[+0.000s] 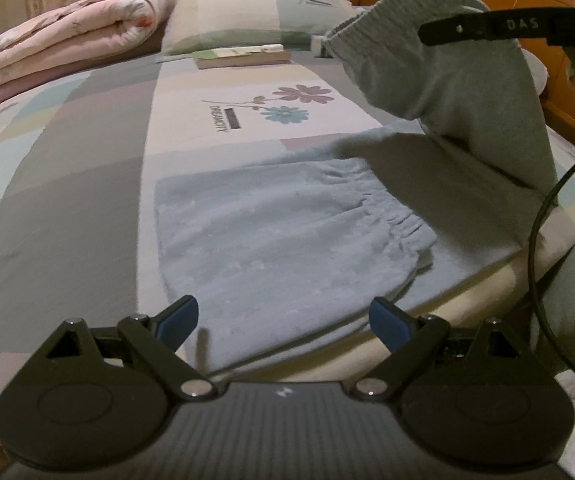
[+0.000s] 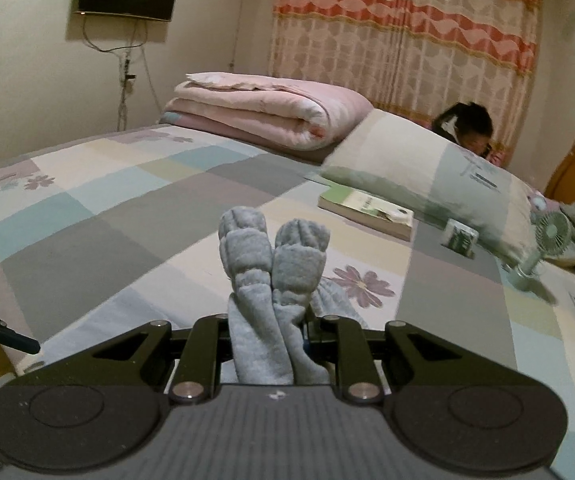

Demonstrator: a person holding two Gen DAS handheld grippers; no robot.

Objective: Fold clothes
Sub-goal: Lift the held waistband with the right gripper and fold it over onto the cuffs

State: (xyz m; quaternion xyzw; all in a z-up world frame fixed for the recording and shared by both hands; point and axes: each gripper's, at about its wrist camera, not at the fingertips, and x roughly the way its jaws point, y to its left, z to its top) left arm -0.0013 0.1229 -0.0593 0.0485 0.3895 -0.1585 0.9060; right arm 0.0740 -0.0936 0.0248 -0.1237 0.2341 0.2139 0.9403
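Light grey-blue sweatpants (image 1: 279, 232) lie on the patchwork bedsheet (image 1: 87, 200), waistband end flat near the bed's front edge. My left gripper (image 1: 283, 318) hovers open just over that flat part, blue pads wide apart, nothing between them. The leg end (image 1: 467, 92) is lifted off the bed and arches over to the right, where my right gripper (image 1: 487, 26) holds it up. In the right wrist view my right gripper (image 2: 269, 332) is shut on the two ribbed cuffs (image 2: 271, 252), which stick up between its jaws.
At the back of the bed sit a folded pink quilt (image 2: 263, 116), a pillow (image 2: 427, 168) and a book (image 2: 367, 208). A small box (image 2: 461, 238) and a hand fan (image 2: 543, 240) lie right. A person (image 2: 467, 128) sits behind the pillow. A black cable (image 1: 539, 240) hangs right.
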